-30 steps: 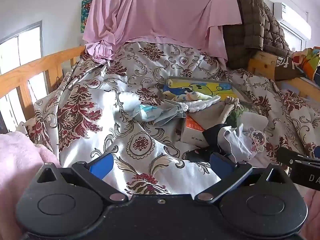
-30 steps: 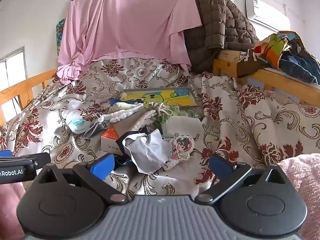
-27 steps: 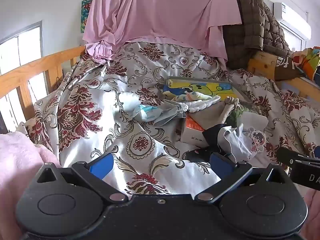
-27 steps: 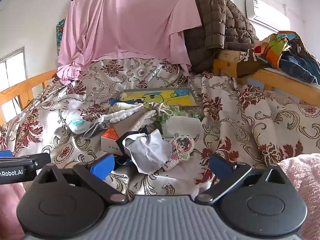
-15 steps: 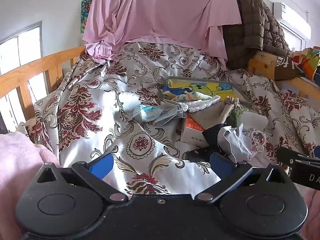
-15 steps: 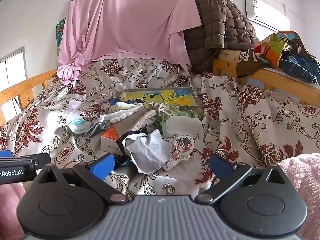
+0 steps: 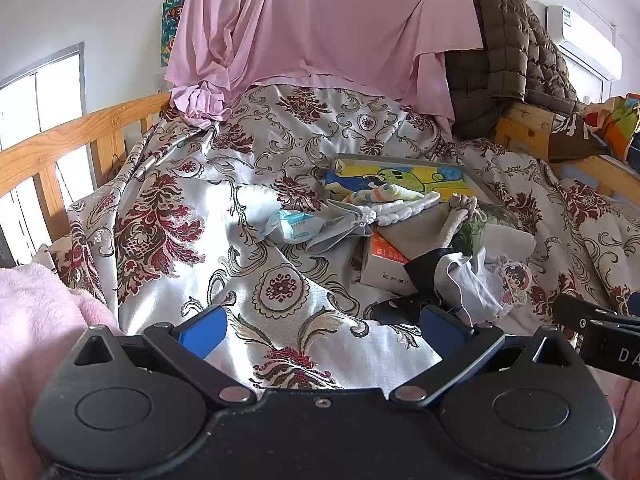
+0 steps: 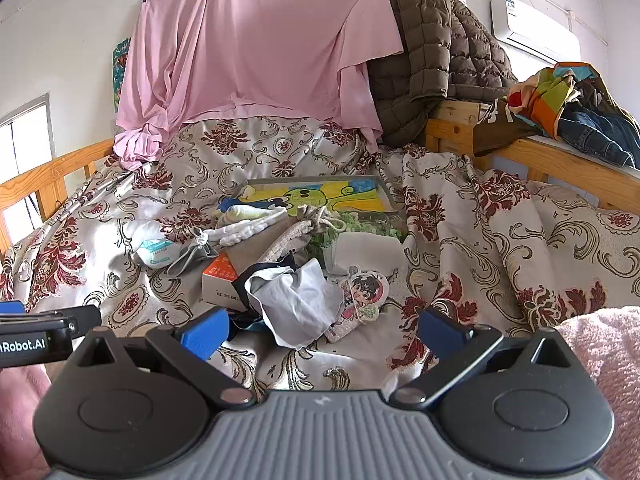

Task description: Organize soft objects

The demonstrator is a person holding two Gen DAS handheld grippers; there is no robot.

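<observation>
In the left wrist view, our left gripper [image 7: 320, 330] hung spread and empty at the bottom of the frame over the floral bedspread [image 7: 192, 240], while the soft pile — a tissue pack [image 7: 294, 226], a white knitted piece [image 7: 400, 208] — lay right of centre. In the right wrist view, our right gripper [image 8: 322, 330] was likewise released, holding nothing, with the crumpled grey cloth [image 8: 296, 300] just above it at lower centre — light and limp, we judged, best pinched at a raised fold.
</observation>
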